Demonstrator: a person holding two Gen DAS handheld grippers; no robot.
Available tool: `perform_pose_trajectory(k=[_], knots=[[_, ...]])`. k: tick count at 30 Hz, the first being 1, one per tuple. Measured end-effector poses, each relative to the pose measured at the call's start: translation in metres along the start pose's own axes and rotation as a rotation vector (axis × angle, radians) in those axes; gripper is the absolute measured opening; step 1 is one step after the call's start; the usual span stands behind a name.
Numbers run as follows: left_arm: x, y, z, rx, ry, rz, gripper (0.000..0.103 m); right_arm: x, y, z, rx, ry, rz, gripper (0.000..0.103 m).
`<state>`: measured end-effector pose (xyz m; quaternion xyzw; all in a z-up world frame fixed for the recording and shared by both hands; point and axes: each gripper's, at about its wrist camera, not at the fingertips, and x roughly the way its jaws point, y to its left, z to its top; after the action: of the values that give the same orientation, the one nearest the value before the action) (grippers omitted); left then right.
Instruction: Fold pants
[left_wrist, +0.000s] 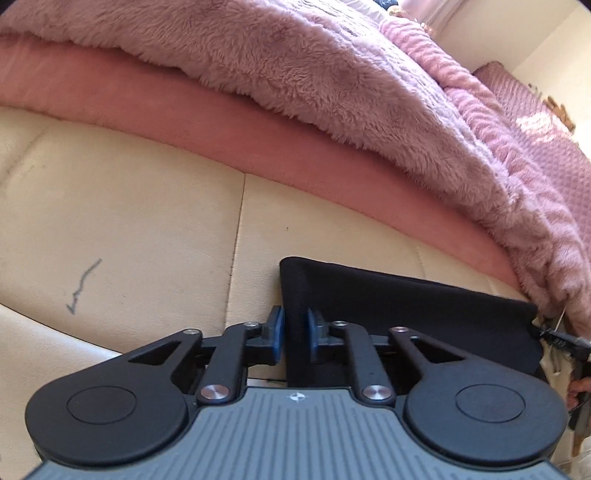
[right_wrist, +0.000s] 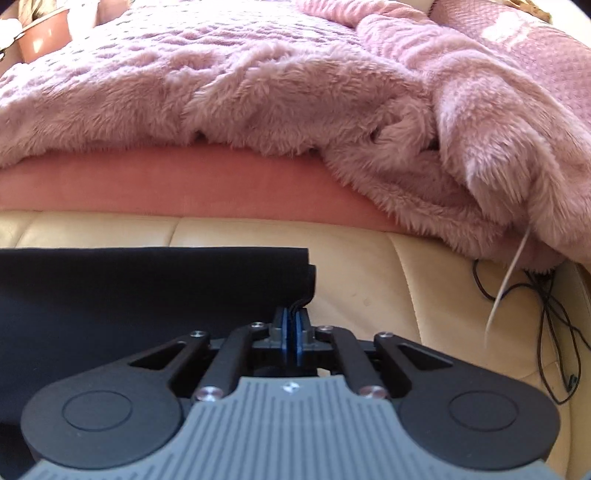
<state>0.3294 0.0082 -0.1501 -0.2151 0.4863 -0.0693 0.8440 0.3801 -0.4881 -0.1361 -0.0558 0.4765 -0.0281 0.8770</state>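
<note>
Where folded, the black pants (right_wrist: 147, 288) lie flat, edges stacked.

There was one pair of black pants (left_wrist: 406, 314), folded flat on the cream cushions (left_wrist: 129, 221). Two grippers were in view: the left gripper (left_wrist: 294, 334) and the right gripper (right_wrist: 290, 338), each with two black fingers and two blue pads (left_wrist: 275, 332). The seat showed at least three cream cushions side by side in the left wrist view, parted by two seams. One fluffy pink blanket (right_wrist: 258, 92) lay heaped behind, over one smooth pink sheet (right_wrist: 166, 184). One quilted pink cover (left_wrist: 546, 147) lay farther back. One white cord (right_wrist: 508, 280) hung from the blanket, beside thin black cables (right_wrist: 550, 314), too tangled to count. One brown pot (right_wrist: 44, 37) stood in the far corner.
</note>
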Motion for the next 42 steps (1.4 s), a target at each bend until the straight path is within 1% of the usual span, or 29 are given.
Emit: perform_pose_trajectory(k=[1,2,3,5,8,10,13,16,18,20,21,22,25,26,27,28,29,31,32,33,34,36,38,40,42], knots=[[-0.003,-0.001,0.000,0.010,0.000,0.015,0.024,-0.003,-0.003,0.000,0.016,-0.007,-0.020,0.015],[-0.007,-0.002,-0.001,0.015,-0.003,0.028,0.024,-0.006,-0.006,-0.001,0.025,-0.009,-0.047,0.018],[-0.013,-0.003,-0.004,0.023,-0.010,0.032,0.024,-0.010,-0.010,-0.002,0.027,-0.012,-0.068,0.018],[-0.022,-0.006,-0.010,0.041,-0.014,0.033,0.024,-0.024,-0.016,-0.007,0.038,-0.038,-0.065,0.017],[-0.044,-0.016,-0.027,0.092,-0.036,-0.021,0.024,-0.049,-0.023,-0.017,0.042,-0.104,-0.022,0.016],[-0.053,-0.025,-0.038,0.136,-0.025,-0.052,0.024,-0.062,-0.020,-0.025,0.015,-0.143,0.025,0.016],[-0.058,-0.037,-0.056,0.214,-0.006,-0.057,0.024,-0.064,-0.006,-0.034,-0.051,-0.153,0.044,0.016],[-0.054,-0.044,-0.072,0.269,0.044,-0.056,0.023,-0.055,0.001,-0.042,-0.047,-0.131,0.055,0.016],[-0.050,-0.047,-0.083,0.325,0.074,-0.018,0.021,-0.048,0.000,-0.047,-0.030,-0.112,0.051,0.016],[-0.048,-0.046,-0.096,0.379,0.105,0.045,0.015,-0.044,-0.001,-0.050,-0.021,-0.121,0.050,0.016],[-0.046,-0.044,-0.101,0.408,0.109,0.067,0.015,-0.044,-0.002,-0.052,-0.017,-0.125,0.050,0.016],[-0.048,-0.041,-0.103,0.425,0.101,0.067,0.014,-0.044,-0.002,-0.052,-0.012,-0.125,0.050,0.016],[-0.051,-0.036,-0.102,0.420,0.109,0.104,0.014,-0.046,-0.004,-0.051,0.000,-0.108,0.032,0.016],[-0.053,-0.035,-0.101,0.416,0.112,0.114,0.016,-0.050,-0.003,-0.049,0.004,-0.104,0.020,0.016],[-0.056,-0.034,-0.101,0.408,0.110,0.121,0.016,-0.055,0.000,-0.050,0.003,-0.107,0.007,0.016],[-0.060,-0.032,-0.100,0.396,0.111,0.123,0.016,-0.062,0.003,-0.053,0.000,-0.116,0.012,0.016],[-0.064,-0.030,-0.101,0.380,0.108,0.119,0.016,-0.072,0.009,-0.056,0.000,-0.129,0.029,0.016],[-0.074,-0.028,-0.103,0.340,0.087,0.077,0.017,-0.091,0.023,-0.066,0.011,-0.147,0.064,0.015],[-0.079,-0.028,-0.103,0.320,0.068,0.054,0.017,-0.100,0.033,-0.071,0.023,-0.148,0.101,0.014],[-0.081,-0.029,-0.104,0.314,0.052,0.038,0.017,-0.108,0.044,-0.076,0.037,-0.147,0.143,0.010],[-0.082,-0.033,-0.104,0.321,0.040,0.029,0.017,-0.115,0.055,-0.081,0.047,-0.145,0.179,0.008],[-0.078,-0.042,-0.106,0.355,0.029,0.032,0.017,-0.126,0.084,-0.091,0.051,-0.143,0.266,0.004],[-0.070,-0.047,-0.107,0.367,0.040,0.046,0.017,-0.135,0.115,-0.101,0.036,-0.146,0.339,0.003],[-0.063,-0.045,-0.109,0.348,0.057,0.065,0.017,-0.141,0.141,-0.110,0.011,-0.161,0.381,0.002],[-0.059,-0.041,-0.111,0.334,0.068,0.079,0.017,-0.144,0.165,-0.120,-0.014,-0.155,0.411,0.000]])
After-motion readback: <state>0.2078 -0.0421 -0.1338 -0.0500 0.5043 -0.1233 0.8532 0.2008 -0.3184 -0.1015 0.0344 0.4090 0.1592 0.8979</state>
